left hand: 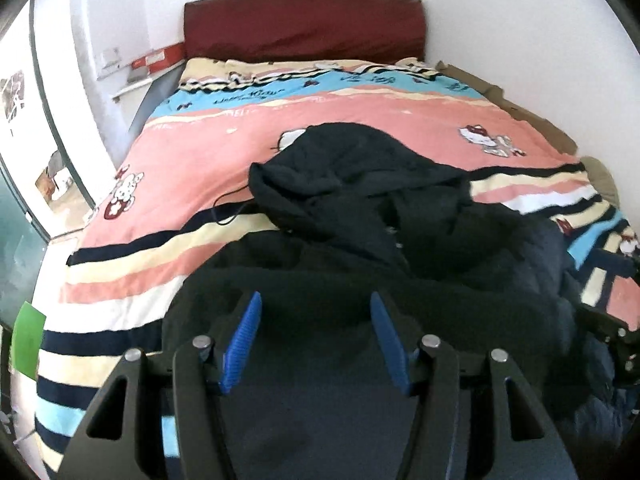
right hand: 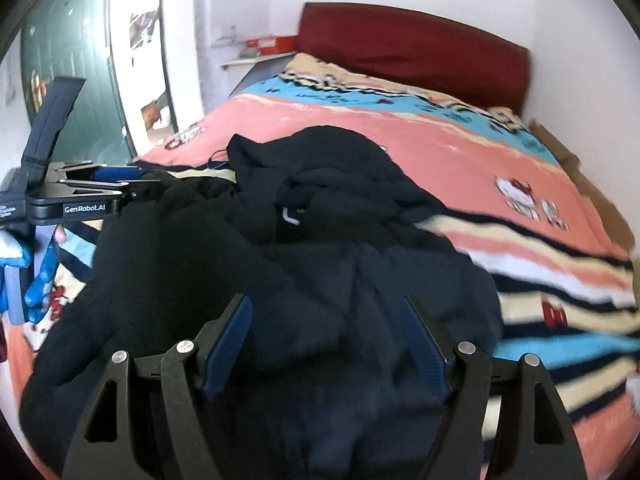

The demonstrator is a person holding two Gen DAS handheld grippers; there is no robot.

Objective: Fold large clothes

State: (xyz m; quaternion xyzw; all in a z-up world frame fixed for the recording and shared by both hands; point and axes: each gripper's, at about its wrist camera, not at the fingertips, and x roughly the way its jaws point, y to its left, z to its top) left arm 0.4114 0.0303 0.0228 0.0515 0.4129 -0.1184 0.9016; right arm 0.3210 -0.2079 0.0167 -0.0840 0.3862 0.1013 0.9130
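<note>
A big dark navy hooded jacket made of soft cloth (left hand: 360, 216) lies in a messy heap on the near half of the bed. Its hood (left hand: 340, 160) points toward the dark red padded headboard (left hand: 304, 24). A thin black cord (left hand: 232, 208) trails from the hood onto the bedcover. The bedcover (left hand: 200, 152) is pink with blue, cream and black stripes and little cartoon cats on it.

The left gripper (left hand: 316, 316) has black arms and bright blue ribbed pads (left hand: 244, 340). It hangs just above the near edge of the jacket. Its jaws stand apart and nothing is pinched between them.

The right gripper (right hand: 326, 320) looks the same, with darker blue pads (right hand: 228, 344). Its jaws are spread wider, over the middle of the jacket. They hold nothing either, and the cloth just lies under them.

In the right wrist view the left gripper (right hand: 120, 178) shows from the side at the jacket's left edge. A hand in a blue and white glove (right hand: 36, 280) holds its handle. A small white loop (right hand: 290, 216) shows inside the jacket's collar.

A red box (right hand: 272, 42) sits on a white shelf (right hand: 244, 58) beside the headboard.
</note>
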